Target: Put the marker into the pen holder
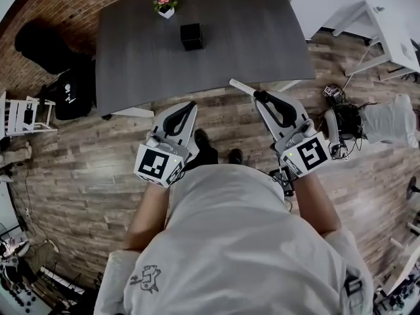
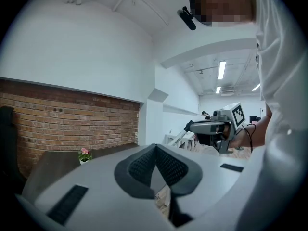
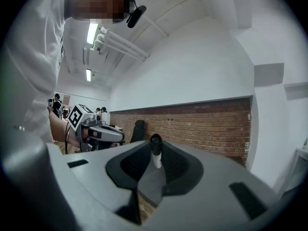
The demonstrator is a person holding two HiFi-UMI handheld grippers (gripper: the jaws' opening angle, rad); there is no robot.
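Head view: small black cube-shaped pen holder (image 1: 191, 36) stands on the dark grey table (image 1: 262, 38); a white, black-capped marker (image 1: 240, 86) juts from the right gripper (image 1: 257, 96).
Left gripper view: the left gripper (image 2: 155, 150) has its pads together, nothing between.
Right gripper view: jaws clamp the marker, its barrel mostly hidden.

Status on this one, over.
Left gripper shut, empty. Right gripper shut on marker. Pen holder on table ahead, untouched. Nothing in the way.
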